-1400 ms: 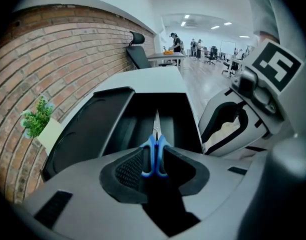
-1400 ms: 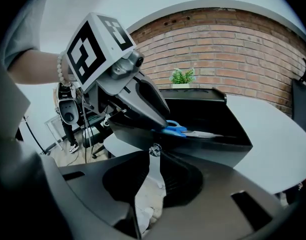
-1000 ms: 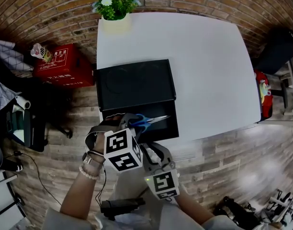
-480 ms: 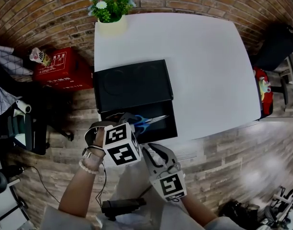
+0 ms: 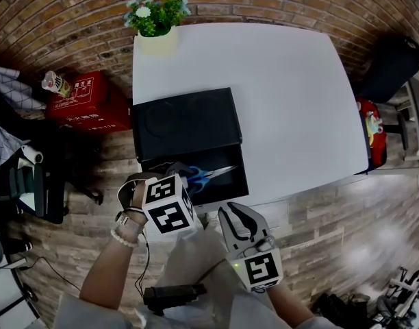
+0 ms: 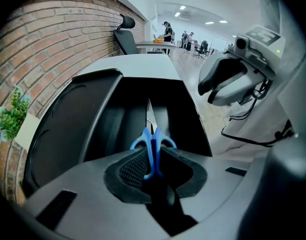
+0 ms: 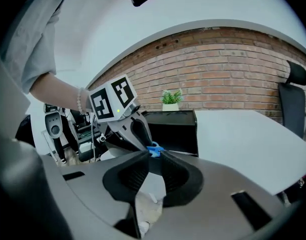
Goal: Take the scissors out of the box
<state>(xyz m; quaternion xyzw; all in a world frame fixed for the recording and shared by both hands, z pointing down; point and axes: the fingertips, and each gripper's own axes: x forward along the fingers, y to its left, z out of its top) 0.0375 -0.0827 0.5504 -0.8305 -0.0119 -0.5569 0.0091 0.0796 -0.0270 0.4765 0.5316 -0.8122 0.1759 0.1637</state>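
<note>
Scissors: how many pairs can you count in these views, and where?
1. The scissors lie in the open black box at the white table's near edge. Another pair could hide in the box's dark interior.

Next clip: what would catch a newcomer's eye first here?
The blue-handled scissors lying in the open black box at the near left edge of the white table, with the left gripper reaching down over them; its jaws have just been closing onto the handle between them. The right gripper hangs empty, off the table, nearer the person.
</note>
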